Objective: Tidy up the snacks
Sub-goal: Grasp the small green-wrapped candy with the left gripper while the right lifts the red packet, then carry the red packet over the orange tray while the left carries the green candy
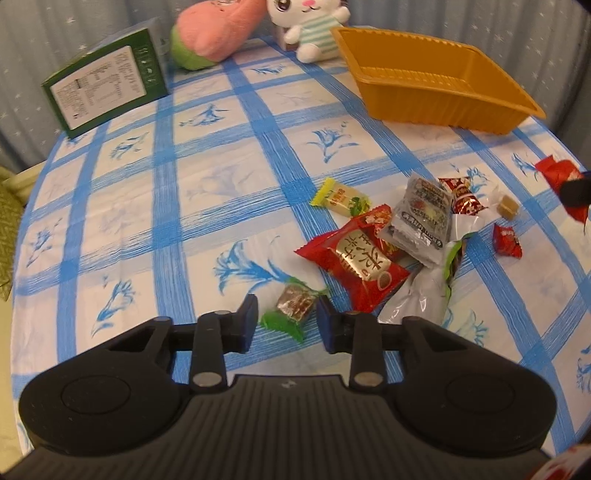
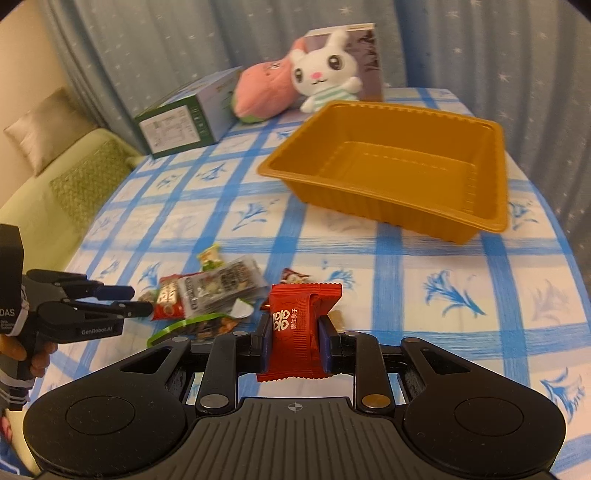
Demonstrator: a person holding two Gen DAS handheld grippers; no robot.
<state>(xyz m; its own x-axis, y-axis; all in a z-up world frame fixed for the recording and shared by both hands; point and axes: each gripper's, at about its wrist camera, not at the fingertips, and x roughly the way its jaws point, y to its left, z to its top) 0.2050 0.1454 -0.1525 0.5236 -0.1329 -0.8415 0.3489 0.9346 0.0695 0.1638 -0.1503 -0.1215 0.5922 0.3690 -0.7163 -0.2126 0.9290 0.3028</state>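
Observation:
A brown candy in a green wrapper [image 1: 295,308] lies on the checked tablecloth [image 1: 184,206]. My left gripper [image 1: 286,306] has its pads closed in on either side of it. Just beyond sits a pile of snacks: a big red pack [image 1: 364,264], a silver pack [image 1: 424,218] and a yellow candy [image 1: 340,195]. My right gripper [image 2: 294,325] is shut on a red packet [image 2: 301,321], lifted above the cloth. The orange tray [image 2: 369,206] stands empty behind it. In the right wrist view the left gripper [image 2: 142,300] reaches into the pile from the left, held by a hand.
A green box [image 1: 107,88], a pink plush [image 1: 218,33] and a white rabbit plush [image 1: 310,26] line the table's far side. A small red candy [image 1: 506,240] and a brown cube [image 1: 508,211] lie right of the pile. A green sofa [image 2: 74,177] stands beyond the left edge.

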